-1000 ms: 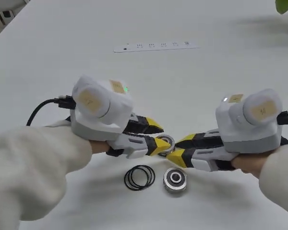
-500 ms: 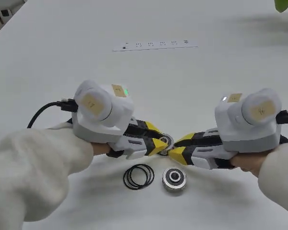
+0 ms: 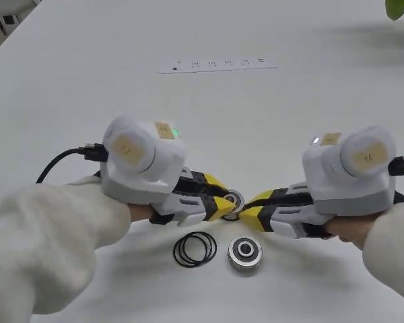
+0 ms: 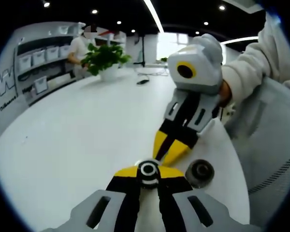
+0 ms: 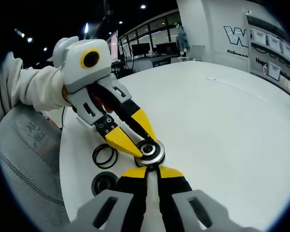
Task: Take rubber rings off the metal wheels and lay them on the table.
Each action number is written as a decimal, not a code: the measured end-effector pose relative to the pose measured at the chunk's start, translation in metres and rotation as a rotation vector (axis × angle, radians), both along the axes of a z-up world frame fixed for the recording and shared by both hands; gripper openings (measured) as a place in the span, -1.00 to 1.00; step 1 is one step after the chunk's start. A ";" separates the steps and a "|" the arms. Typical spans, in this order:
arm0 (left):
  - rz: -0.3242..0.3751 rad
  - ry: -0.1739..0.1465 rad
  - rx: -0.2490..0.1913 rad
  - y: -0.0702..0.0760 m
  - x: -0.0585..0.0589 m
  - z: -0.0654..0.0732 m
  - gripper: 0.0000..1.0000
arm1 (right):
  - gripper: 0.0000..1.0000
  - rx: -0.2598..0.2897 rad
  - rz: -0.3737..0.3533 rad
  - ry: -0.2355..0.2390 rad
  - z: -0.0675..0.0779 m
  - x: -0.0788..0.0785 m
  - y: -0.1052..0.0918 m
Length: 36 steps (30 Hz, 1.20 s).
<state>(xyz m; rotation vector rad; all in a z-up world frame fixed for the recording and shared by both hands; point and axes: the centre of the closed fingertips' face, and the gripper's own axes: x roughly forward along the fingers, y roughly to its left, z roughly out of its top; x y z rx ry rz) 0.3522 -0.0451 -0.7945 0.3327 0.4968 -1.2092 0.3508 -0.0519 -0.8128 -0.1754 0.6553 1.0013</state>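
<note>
My left gripper is shut on a small metal wheel, held just above the table. The same wheel sits between its yellow tips. My right gripper comes in from the right. Its shut tips meet that wheel's rim, where a thin black rubber ring runs. Several loose rubber rings lie stacked on the table below the left gripper, also seen in the right gripper view. A second metal wheel lies flat beside them, and it shows from both grippers.
A white power strip lies far back on the white table. A black cable trails left from the left gripper. A potted plant stands at the table's far end, with a person behind it.
Almost nothing. The left gripper's body has dipped and rolled slightly, while both grippers stay joined at the held wheel. Rings and second wheel lie as before.
</note>
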 end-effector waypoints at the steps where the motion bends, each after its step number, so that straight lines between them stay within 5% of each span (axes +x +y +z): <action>1: -0.002 0.001 0.000 0.000 -0.001 0.000 -0.72 | -0.96 0.001 -0.004 -0.002 0.000 0.001 0.000; 19: 0.009 0.000 0.001 0.002 -0.001 -0.001 -0.72 | -0.98 -0.018 0.001 0.028 -0.002 0.000 0.000; 36: 0.019 -0.022 0.013 0.001 -0.002 -0.001 -0.73 | -1.00 0.144 -0.180 0.226 0.001 0.003 -0.007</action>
